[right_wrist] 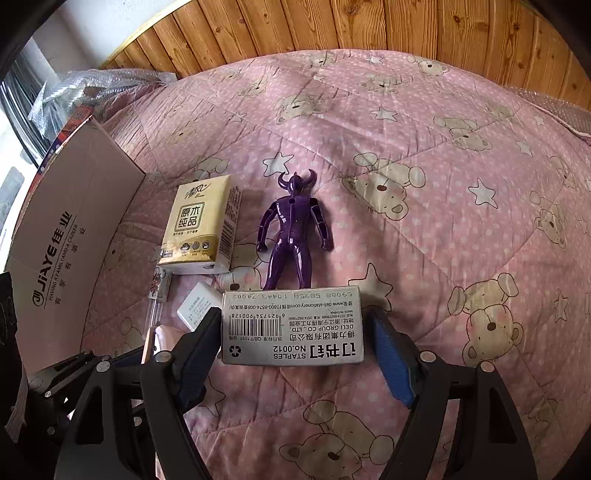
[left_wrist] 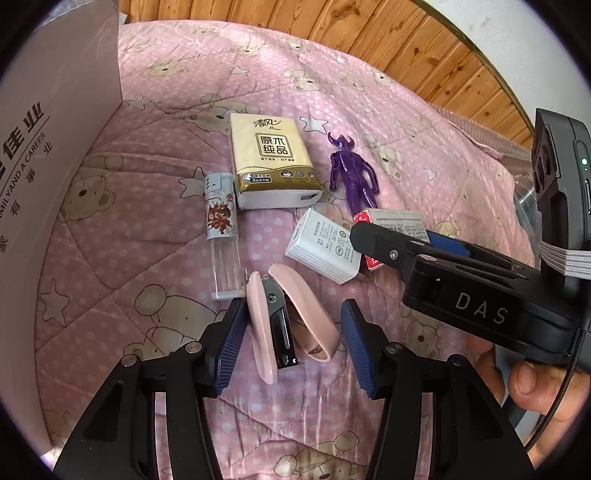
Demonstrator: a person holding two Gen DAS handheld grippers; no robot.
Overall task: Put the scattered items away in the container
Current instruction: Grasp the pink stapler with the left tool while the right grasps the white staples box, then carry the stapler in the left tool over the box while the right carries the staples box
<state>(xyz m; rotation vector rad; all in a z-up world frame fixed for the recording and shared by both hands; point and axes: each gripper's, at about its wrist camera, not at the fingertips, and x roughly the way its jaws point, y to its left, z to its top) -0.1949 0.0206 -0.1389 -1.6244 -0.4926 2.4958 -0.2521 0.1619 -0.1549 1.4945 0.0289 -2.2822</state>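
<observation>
Both grippers released. Left gripper [left_wrist: 293, 343] straddles the pink stapler [left_wrist: 288, 319] on the quilt [left_wrist: 147, 221]; right gripper [right_wrist: 295, 332] brackets the staples box [right_wrist: 291, 326]. Cardboard box [left_wrist: 55, 147] stands left. Advice: settle lower and centre pads before clenching

A home bedroom: a bed [right_wrist: 424, 122] under a pink quilt printed with bears and stars, with wooden wall panelling [right_wrist: 332, 26] just behind it.
</observation>
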